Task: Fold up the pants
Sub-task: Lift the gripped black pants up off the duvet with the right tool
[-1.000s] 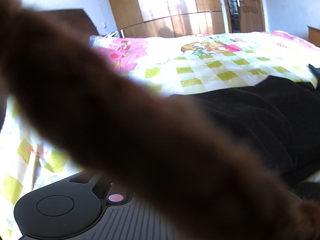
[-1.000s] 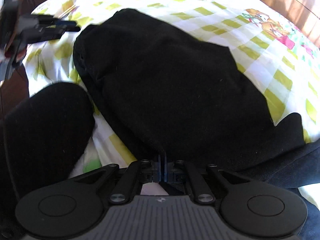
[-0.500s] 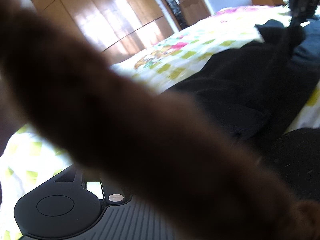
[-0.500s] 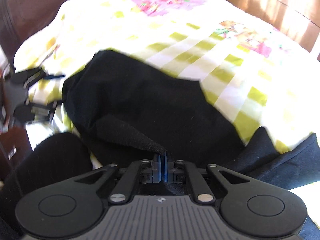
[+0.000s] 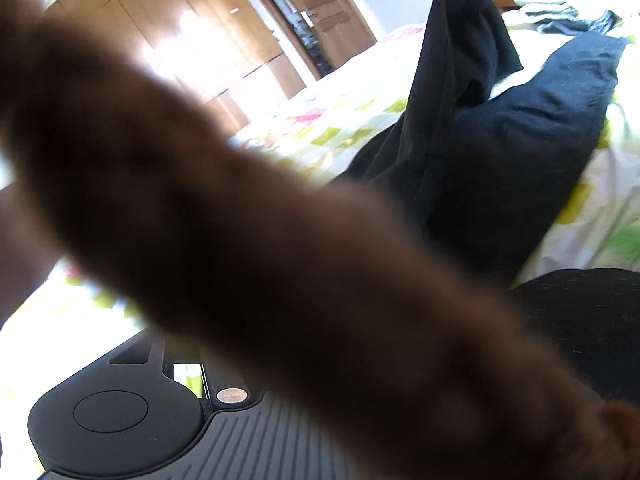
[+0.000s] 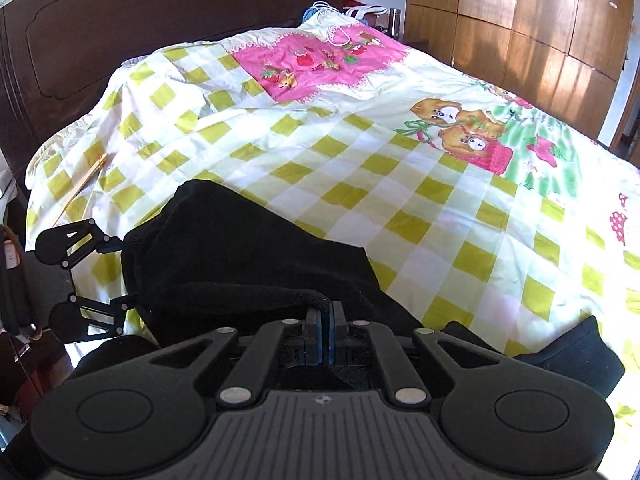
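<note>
The black pants (image 6: 248,256) hang between both grippers above the bed. My right gripper (image 6: 325,322) is shut on an edge of the pants and holds it raised. In the left wrist view the pants (image 5: 436,128) hang from the right gripper at the top right. A blurred brown shape (image 5: 240,248) covers most of that view and hides my left gripper's fingertips. In the right wrist view the left gripper (image 6: 120,276) sits at the far left, at the other end of the pants; its jaws are hidden in the cloth.
The bed has a yellow-green checked sheet (image 6: 420,184) with cartoon prints. A dark headboard (image 6: 160,40) stands at the far end and wooden wardrobes (image 6: 520,20) along the right. A dark blue garment (image 5: 540,120) lies on the bed. A thin stick (image 6: 80,188) lies near the left edge.
My right gripper has lifted the pants edge up and away from the bed. The left gripper view has swung right; the pants now hang stretched between the grippers.
</note>
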